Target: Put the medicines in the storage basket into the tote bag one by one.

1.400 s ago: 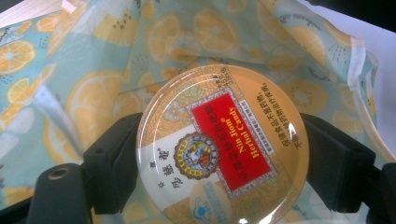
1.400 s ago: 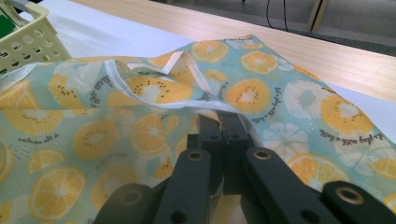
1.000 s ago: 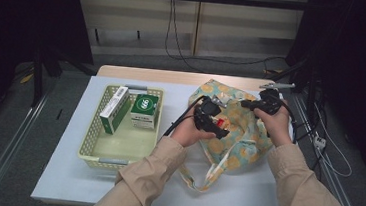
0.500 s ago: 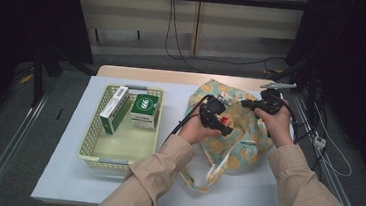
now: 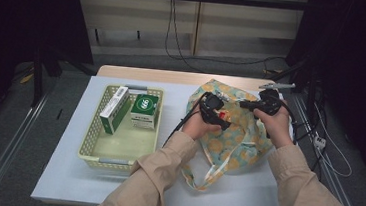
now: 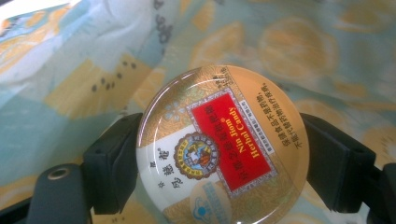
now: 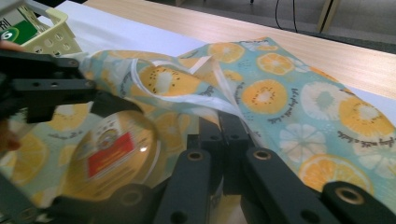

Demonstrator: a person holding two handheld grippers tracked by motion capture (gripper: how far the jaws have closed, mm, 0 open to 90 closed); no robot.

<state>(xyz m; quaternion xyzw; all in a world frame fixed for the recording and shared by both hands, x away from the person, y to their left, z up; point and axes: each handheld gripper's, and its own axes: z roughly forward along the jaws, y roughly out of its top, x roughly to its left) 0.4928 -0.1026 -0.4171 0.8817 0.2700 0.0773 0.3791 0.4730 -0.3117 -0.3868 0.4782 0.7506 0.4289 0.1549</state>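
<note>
— Over on the left of the frame, what sits on the white surface (image 5: 64, 173)?
— That yellow basket (image 5: 94, 150), with two green-and-white boxes (image 5: 144, 110) standing at its far end.
— And toward the middle?
— The left tool (image 5: 218, 117) hangs over the fruit-print cloth bag (image 5: 248, 139). From its own camera you see both jaws pressed against the rim of a round candy tin (image 6: 223, 147), gold with a red label, held tilted just above the bag's fabric.
— Further right?
— The right tool (image 5: 251, 105) sits at the bag's upper edge. Its jaws look clamped together on the bag's fabric (image 7: 236, 114), by a white strap (image 7: 205, 100), with the tin (image 7: 114, 158) just beside them.
</note>
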